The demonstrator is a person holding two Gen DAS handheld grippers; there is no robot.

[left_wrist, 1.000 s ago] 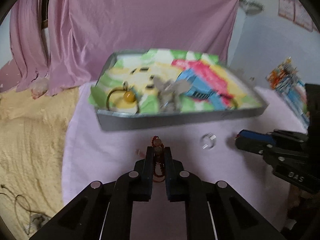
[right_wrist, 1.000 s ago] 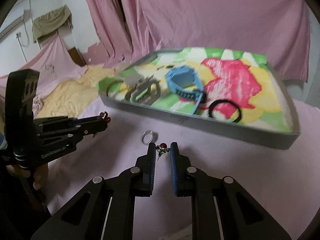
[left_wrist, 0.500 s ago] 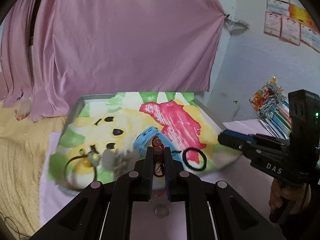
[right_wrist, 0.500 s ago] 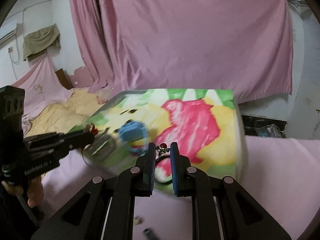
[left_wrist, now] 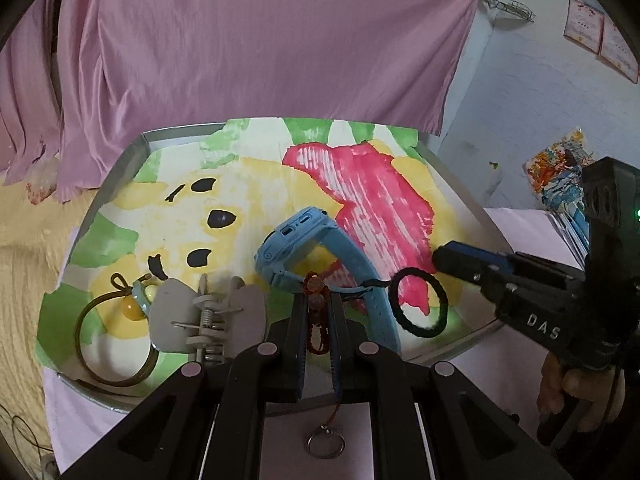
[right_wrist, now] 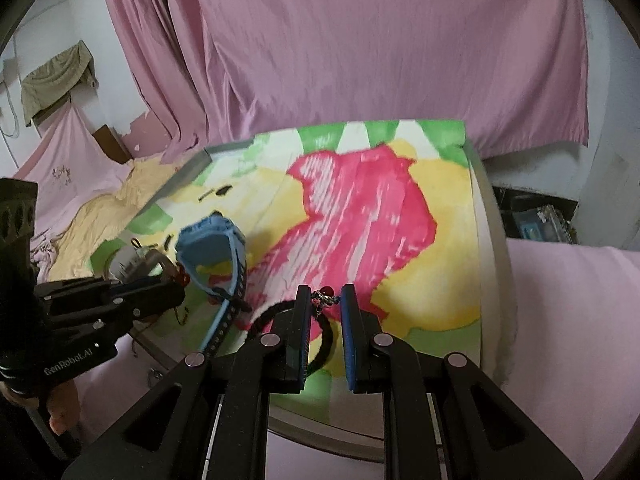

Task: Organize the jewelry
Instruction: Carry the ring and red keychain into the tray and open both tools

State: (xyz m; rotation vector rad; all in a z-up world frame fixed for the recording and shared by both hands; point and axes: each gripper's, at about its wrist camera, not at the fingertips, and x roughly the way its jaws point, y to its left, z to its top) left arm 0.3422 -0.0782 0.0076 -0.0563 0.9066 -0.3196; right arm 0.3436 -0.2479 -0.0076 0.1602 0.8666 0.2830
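Note:
My left gripper is shut on a red bead string, which hangs between the fingers above the front edge of the grey tray. My right gripper is shut on a small earring with a red bead, held over the tray's colourful lining near a black hair tie. In the left wrist view the tray holds a blue watch, the black hair tie, a grey claw clip and an olive band with a yellow bead. The right gripper reaches in from the right.
A small silver ring lies on the pink tablecloth below my left gripper. The left gripper sits beside the blue watch. A pink curtain hangs behind the tray; yellow fabric lies to the left.
Both grippers have lifted off the pink cloth and moved forward over the tray's front edge, each still carrying its piece. The silver ring stays on the cloth.

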